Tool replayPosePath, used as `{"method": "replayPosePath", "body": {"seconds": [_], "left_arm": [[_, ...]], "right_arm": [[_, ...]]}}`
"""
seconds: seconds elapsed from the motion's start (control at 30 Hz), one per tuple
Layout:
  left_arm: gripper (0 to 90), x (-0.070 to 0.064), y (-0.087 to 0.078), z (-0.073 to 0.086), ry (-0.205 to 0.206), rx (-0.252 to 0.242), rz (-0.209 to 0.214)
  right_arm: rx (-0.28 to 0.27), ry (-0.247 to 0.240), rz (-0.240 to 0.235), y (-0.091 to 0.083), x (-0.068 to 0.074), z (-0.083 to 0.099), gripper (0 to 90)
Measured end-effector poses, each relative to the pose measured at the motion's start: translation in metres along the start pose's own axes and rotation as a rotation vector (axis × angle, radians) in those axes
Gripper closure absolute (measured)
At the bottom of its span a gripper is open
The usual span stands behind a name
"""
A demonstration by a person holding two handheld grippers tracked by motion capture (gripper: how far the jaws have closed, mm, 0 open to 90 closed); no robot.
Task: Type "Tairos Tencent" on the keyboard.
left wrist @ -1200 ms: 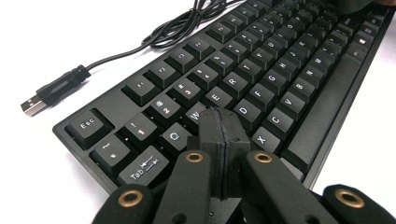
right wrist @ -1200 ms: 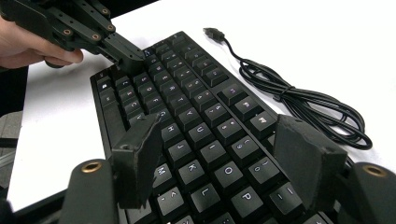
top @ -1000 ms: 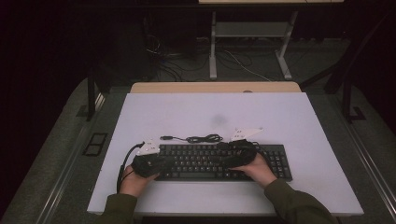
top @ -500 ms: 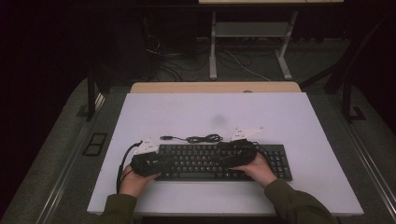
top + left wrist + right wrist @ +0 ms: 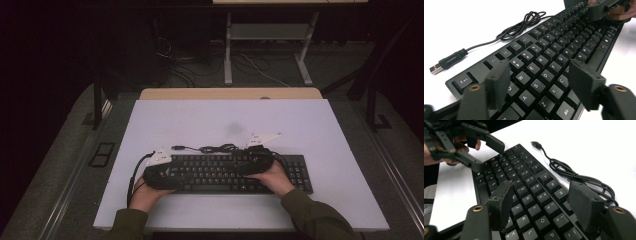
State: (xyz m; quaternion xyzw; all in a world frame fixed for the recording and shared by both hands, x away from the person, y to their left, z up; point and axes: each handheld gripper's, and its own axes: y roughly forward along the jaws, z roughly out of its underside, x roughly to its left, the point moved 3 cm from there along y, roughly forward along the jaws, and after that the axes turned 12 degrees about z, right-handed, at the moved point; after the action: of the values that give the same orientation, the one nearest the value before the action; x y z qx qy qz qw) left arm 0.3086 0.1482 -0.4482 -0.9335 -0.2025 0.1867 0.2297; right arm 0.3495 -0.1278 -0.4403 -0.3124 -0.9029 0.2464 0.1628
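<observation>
A black keyboard (image 5: 225, 172) lies near the front of the white table (image 5: 225, 120). Its black cable (image 5: 215, 148) is coiled just behind it and ends in a loose USB plug (image 5: 176, 147). My left gripper (image 5: 175, 175) hovers open over the keyboard's left end, its jaws spread above the letter keys (image 5: 541, 62). My right gripper (image 5: 244, 162) hovers open over the middle-right keys (image 5: 531, 195), facing the left gripper (image 5: 489, 155). Neither pair of jaws holds anything. Both hands grip the tools from the front edge.
The cable coil (image 5: 574, 177) and plug (image 5: 436, 67) rest on bare white tabletop behind the keyboard. A faint grey smudge (image 5: 234, 127) marks the table's middle. Beyond the far edge are a wooden strip (image 5: 230, 93) and dark floor with cables.
</observation>
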Motion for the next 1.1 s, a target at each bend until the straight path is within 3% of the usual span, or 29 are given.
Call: {"method": "replayPosePath", "body": {"seconds": [0.17, 0.3, 0.47, 0.7, 0.83, 1.1], "left_arm": [[20.2, -0.002, 0.003, -0.001, 0.005, -0.001, -0.002], [18.3, -0.002, 0.003, -0.001, 0.003, -0.005, -0.002], [17.2, -0.001, 0.004, 0.000, 0.003, -0.004, -0.002], [17.0, 0.000, 0.004, 0.001, 0.004, -0.009, -0.007], [16.8, 0.000, 0.004, 0.001, 0.006, -0.011, -0.009], [16.6, 0.000, 0.004, 0.001, 0.008, -0.009, -0.010]], "right_arm": [[0.002, -0.013, -0.002, 0.007, 0.001, -0.004, 45.6], [0.015, -0.017, -0.004, 0.010, 0.002, -0.005, 51.4], [0.047, -0.041, -0.001, 0.017, 0.003, -0.005, 68.1], [0.084, -0.085, -0.018, 0.019, 0.006, -0.003, 84.7], [0.101, -0.098, -0.024, 0.019, 0.007, -0.002, 89.1], [0.129, -0.117, -0.024, 0.022, 0.009, 0.000, 89.2]]}}
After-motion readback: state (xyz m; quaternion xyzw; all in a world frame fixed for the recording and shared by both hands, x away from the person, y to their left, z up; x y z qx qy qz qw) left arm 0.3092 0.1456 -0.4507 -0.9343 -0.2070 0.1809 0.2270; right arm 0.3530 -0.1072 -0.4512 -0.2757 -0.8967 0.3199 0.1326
